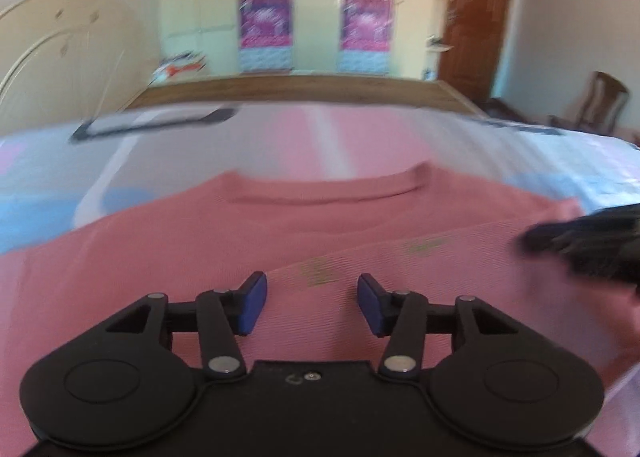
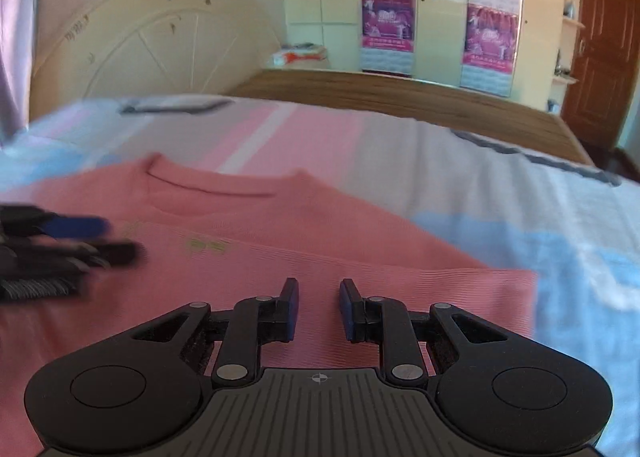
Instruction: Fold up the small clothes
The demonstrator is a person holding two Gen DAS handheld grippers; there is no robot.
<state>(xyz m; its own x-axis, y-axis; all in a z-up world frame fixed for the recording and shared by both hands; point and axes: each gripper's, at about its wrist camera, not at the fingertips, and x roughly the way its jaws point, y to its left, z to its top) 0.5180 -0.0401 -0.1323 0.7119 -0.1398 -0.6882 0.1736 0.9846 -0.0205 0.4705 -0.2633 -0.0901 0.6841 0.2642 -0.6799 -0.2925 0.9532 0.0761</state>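
Note:
A pink shirt [image 1: 280,225] lies on the bed with its collar at the far side and its lower part folded up over the body; it also shows in the right wrist view [image 2: 320,241]. My left gripper [image 1: 312,289] is open and empty just above the folded layer. My right gripper [image 2: 319,293] is open and empty above the fold's right part. Each gripper shows blurred in the other's view: the right gripper [image 1: 588,241] at the right edge, the left gripper [image 2: 72,245] at the left edge.
The bed sheet [image 2: 520,197] is striped pink, white and blue. A cream headboard [image 2: 152,41] stands at the left, a wooden bed frame [image 2: 400,97] behind, a wardrobe with posters [image 2: 440,9] beyond. A chair [image 1: 600,101] stands far right.

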